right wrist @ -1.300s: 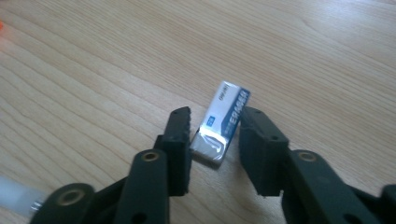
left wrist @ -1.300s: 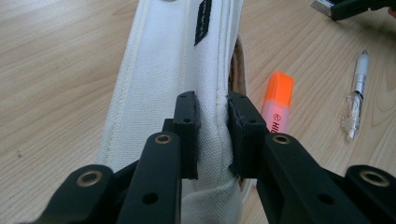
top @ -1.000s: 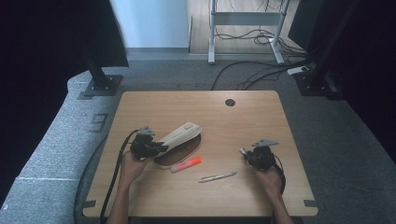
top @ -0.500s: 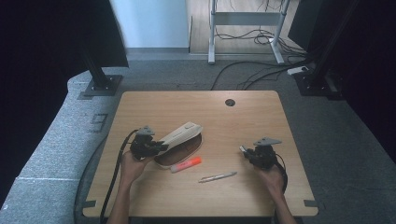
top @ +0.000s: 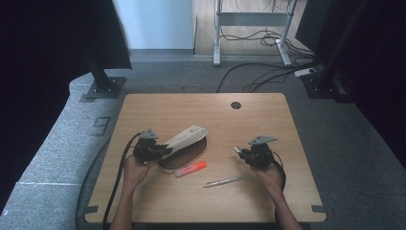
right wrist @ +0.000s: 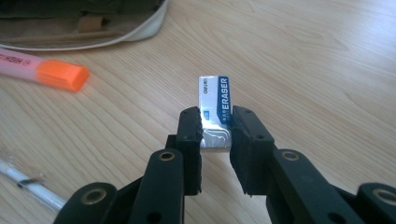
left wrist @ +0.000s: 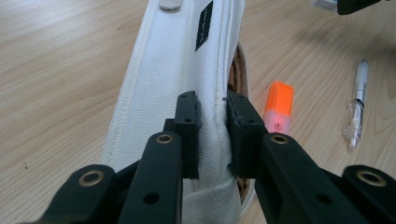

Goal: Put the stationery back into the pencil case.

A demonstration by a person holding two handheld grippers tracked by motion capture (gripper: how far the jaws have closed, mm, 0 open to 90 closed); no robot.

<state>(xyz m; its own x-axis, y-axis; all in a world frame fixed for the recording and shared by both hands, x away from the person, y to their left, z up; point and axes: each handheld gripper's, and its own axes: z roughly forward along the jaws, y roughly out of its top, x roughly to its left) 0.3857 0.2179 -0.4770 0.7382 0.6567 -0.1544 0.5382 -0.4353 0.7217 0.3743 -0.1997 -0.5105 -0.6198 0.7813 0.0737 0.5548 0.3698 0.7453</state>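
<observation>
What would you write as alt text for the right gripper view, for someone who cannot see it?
Two black jaws of the right gripper are shut on a small white and blue eraser above a wooden table. To the left lie an orange highlighter and a pen; an open pencil case sits at the top left.

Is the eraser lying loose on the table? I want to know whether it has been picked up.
No, the right gripper has its jaws clamped on both sides of the eraser, holding it above the wooden table.
</observation>
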